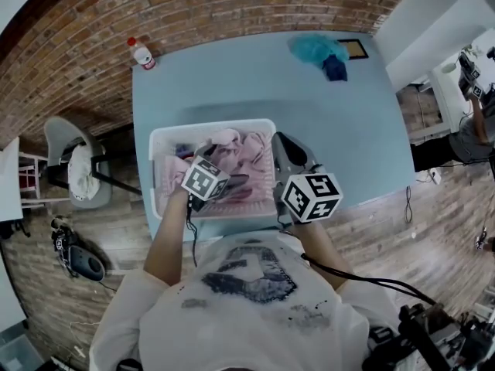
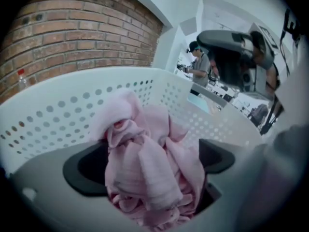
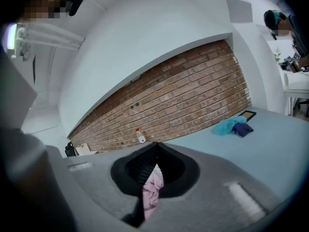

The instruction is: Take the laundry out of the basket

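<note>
Between my left gripper [image 2: 149, 161] fingers, spread wide, sits pink laundry [image 2: 145, 129] inside white basket [image 2: 58, 115]. My right gripper [image 3: 154, 148] is clenched tip to tip.

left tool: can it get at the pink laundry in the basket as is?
Probably yes. The left tool sits inside the white basket with its jaws wide apart. The pink laundry bunches up right between them, uncovered. The pads don't look pressed on it yet.
</note>
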`<state>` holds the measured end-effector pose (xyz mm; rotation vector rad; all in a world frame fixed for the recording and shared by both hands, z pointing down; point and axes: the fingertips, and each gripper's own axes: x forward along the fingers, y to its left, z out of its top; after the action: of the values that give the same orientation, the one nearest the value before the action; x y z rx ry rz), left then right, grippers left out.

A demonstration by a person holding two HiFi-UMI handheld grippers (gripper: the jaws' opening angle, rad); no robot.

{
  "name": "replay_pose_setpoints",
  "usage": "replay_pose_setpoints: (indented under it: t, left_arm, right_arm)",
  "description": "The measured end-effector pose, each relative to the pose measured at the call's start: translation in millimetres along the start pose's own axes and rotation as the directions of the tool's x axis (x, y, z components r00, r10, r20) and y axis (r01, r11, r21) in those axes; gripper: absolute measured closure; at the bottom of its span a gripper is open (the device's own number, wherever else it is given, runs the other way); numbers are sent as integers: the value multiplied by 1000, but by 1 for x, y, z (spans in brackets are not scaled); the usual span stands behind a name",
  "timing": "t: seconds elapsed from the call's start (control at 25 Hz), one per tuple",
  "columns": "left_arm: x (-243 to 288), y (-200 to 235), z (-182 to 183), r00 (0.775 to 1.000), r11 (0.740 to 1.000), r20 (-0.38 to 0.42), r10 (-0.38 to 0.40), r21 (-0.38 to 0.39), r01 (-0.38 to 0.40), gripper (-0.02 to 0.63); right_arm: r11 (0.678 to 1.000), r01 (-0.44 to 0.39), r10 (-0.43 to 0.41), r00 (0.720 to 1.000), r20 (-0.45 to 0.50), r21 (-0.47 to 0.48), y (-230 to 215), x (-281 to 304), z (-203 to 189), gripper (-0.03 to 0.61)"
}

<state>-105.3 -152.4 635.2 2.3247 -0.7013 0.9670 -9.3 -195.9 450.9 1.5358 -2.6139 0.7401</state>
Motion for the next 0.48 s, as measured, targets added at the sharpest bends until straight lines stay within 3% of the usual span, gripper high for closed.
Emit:
replay_pose_setpoints:
  t: [0.12, 0.48]
  left_arm:
    - [13, 1, -11, 999, 1000, -48, -6, 12, 7, 51]
    - [34, 8, -23, 996, 1000, -82, 20, 7, -19, 51]
  right_arm:
    - [1000, -3, 3, 1000, -4, 4, -1, 1, -2, 581]
    - [1000, -4, 5, 1000, -22, 14, -4, -1, -7, 581]
